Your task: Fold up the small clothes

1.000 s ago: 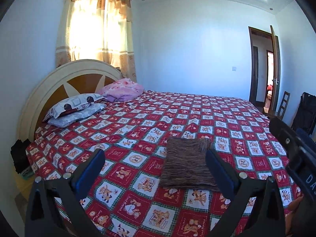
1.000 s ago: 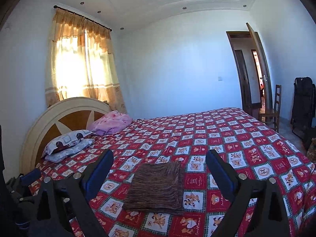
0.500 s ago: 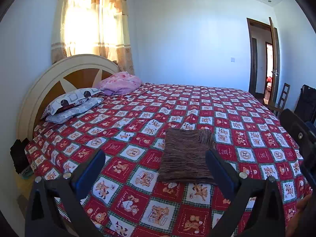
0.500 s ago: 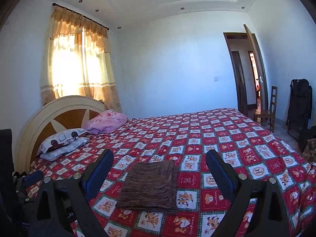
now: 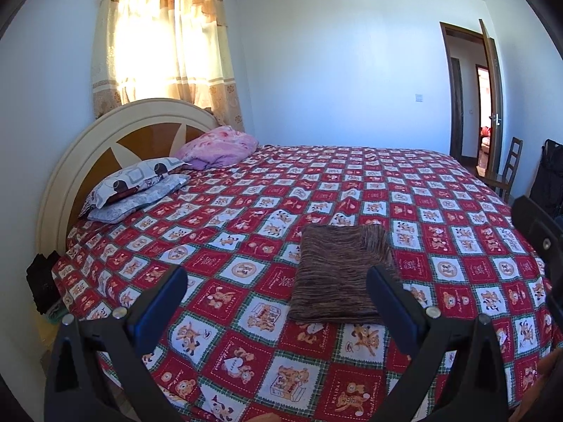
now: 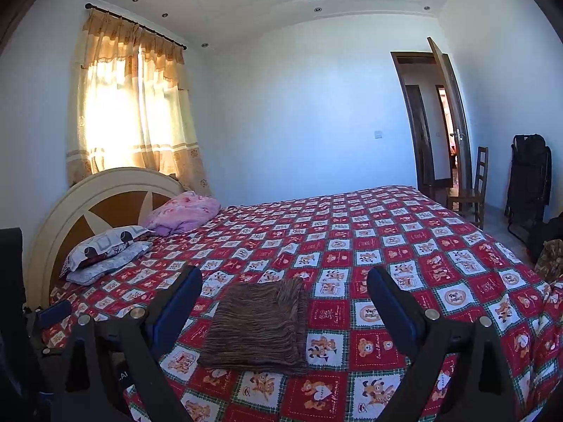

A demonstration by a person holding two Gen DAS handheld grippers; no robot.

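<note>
At the bed's head end on the left, two patterned pillows [image 5: 133,190] are lying stacked against the headboard [image 5: 105,147], with a pink bundle [image 5: 218,146] beside them. The left hand-held gripper [image 5: 276,293] is hovering above the bed's near edge, fingers spread wide and gripping nothing. The brown cloth [image 5: 337,274], folded into a flat rectangle, is lying on the red checked bedspread [image 5: 352,183] near the near edge, untouched by either tool. The right hand-held gripper [image 6: 285,292] is likewise hanging above that edge, fingers wide apart and empty. A wooden chair [image 6: 475,190] is standing beyond the bed's far right corner, by the open door [image 6: 450,112].
</note>
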